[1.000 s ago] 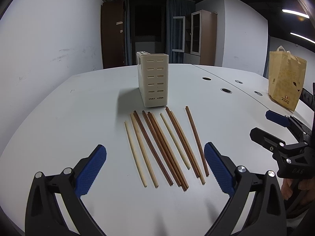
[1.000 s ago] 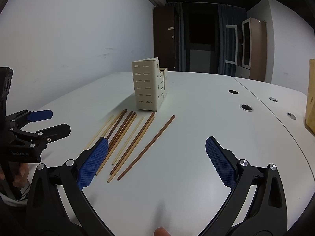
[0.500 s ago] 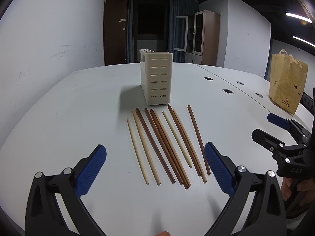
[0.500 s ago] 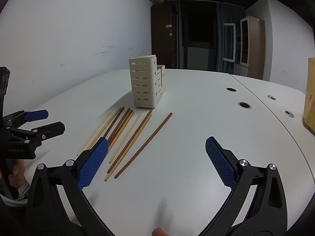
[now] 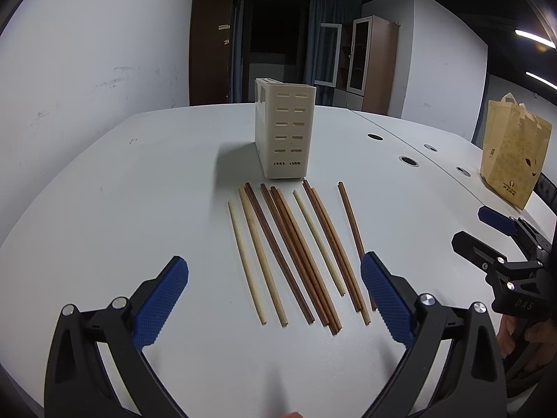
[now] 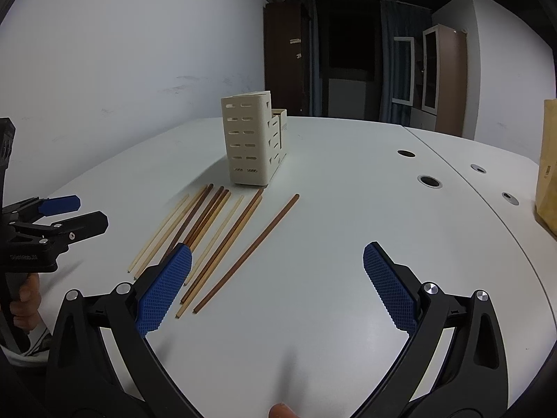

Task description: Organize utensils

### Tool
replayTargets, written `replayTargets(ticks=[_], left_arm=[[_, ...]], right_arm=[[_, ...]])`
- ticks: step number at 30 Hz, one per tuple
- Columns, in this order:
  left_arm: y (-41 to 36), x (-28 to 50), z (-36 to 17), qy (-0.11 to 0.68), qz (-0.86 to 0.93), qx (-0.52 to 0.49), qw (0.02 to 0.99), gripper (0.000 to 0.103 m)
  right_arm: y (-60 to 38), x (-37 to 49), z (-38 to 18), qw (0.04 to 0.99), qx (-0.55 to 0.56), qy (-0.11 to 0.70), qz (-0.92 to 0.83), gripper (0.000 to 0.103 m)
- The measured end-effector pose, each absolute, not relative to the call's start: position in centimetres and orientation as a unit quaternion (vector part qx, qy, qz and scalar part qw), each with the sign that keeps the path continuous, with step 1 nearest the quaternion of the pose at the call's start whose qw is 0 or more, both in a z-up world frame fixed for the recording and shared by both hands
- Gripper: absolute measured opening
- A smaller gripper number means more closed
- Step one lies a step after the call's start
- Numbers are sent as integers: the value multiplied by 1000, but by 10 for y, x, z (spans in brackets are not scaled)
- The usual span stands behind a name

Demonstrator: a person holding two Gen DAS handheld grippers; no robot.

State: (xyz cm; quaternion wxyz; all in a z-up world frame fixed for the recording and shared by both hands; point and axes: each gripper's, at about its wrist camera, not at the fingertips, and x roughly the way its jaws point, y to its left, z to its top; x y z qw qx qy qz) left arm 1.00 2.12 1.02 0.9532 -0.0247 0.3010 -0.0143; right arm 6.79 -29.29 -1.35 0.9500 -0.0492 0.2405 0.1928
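Wooden chopsticks (image 5: 296,250), some pale and some dark brown, lie flat in a loose row on the white tabletop (image 5: 139,209), just in front of the cream plastic slotted utensil holder (image 5: 283,132) that stands upright beyond their far ends. I count about 10 sticks, though a few lie so close together that I cannot be sure. Nothing is in the holder as far as I can see from here.

My left gripper (image 5: 275,289) hangs with its jaws spread wide and empty over the near ends of the row. My right gripper (image 6: 278,278) is just as wide and empty, near the right side of the row, with 1 dark stick (image 6: 247,252) lying apart from the others there. I judge that lone stick the easiest first pick: I would come down on it near its middle, close squarely across it so it does not roll or pivot, then tip it upright before feeding it into a slot. The crowded ones want separating first, or 2 may come up together.

The tabletop is smooth and matte, with round cable holes (image 5: 409,161) to the right and a brown paper bag (image 5: 513,156) at the far right. Behind stand white walls, a dark doorway and brown cabinets.
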Motion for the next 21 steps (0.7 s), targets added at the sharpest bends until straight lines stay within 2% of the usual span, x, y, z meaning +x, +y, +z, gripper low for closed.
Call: replayTargets(ticks=[21], left_arm=[[35, 39, 13, 306, -14, -20, 952, 98]], right_arm=[[-281, 108, -11, 945, -69, 269, 175, 95]])
